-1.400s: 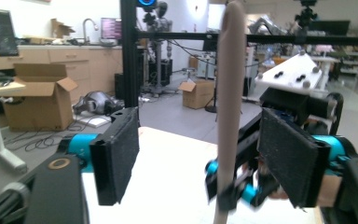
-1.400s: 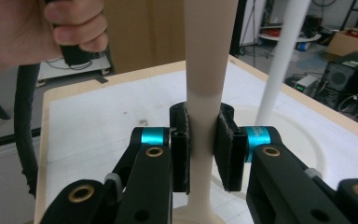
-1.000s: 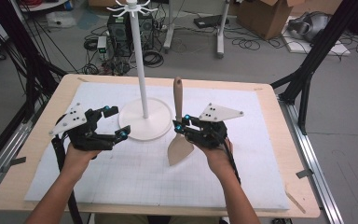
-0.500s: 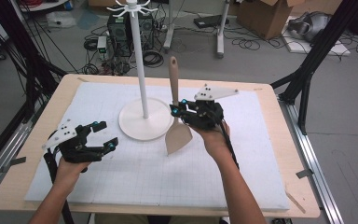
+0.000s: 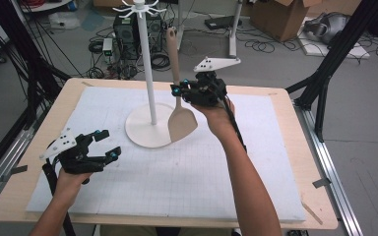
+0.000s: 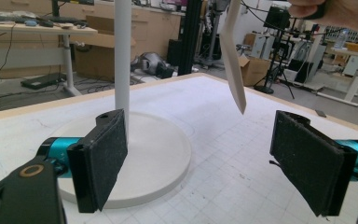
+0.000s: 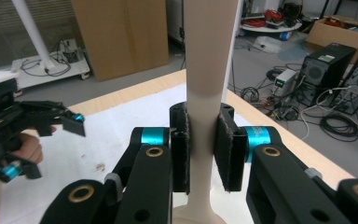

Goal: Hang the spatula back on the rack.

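Spatula [image 5: 179,105] hangs upright in the air beside the white hook stand [image 5: 147,83], its handle clamped between the right gripper [image 5: 193,91]'s jaws; a second ago its blade was low over the mat [image 5: 177,172]. The left gripper [image 5: 98,147], jaws wide and empty, has drawn back toward the near-left edge. Likely it is headed for a hook.

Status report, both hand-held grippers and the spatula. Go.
Right hand-held gripper shut on spatula, held upright, blade down, off the mat. Left hand-held gripper open, empty, low over mat. White hook stand close beside spatula.
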`<state>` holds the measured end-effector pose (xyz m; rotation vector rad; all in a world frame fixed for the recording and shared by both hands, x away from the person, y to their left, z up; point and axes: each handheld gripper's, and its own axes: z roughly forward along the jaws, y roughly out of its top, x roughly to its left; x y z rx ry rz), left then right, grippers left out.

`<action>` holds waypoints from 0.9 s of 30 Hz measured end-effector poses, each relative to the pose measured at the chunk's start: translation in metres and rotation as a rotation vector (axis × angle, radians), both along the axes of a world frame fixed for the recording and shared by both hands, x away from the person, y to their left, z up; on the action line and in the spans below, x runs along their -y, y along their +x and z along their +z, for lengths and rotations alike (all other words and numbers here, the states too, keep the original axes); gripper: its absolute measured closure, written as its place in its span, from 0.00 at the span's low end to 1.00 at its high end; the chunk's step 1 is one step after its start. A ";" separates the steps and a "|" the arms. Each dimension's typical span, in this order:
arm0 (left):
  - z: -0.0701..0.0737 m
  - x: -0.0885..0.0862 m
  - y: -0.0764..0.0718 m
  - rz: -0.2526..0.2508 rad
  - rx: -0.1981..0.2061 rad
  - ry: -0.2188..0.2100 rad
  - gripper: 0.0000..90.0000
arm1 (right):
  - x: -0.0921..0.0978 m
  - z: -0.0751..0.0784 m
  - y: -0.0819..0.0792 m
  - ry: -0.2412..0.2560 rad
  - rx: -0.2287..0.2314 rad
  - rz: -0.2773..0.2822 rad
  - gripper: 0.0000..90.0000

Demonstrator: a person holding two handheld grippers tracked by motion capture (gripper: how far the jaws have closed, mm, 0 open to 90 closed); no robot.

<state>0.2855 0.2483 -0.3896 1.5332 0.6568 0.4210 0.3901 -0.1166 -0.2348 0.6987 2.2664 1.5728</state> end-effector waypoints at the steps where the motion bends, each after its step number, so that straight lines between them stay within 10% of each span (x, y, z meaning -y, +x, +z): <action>1: 0.000 0.000 0.000 -0.001 0.000 0.000 0.21 | -0.001 0.003 0.003 -0.005 0.001 -0.001 0.87; 27: -0.001 -0.004 0.000 -0.005 0.001 -0.010 0.21 | -0.025 0.032 0.038 -0.045 -0.047 0.033 0.87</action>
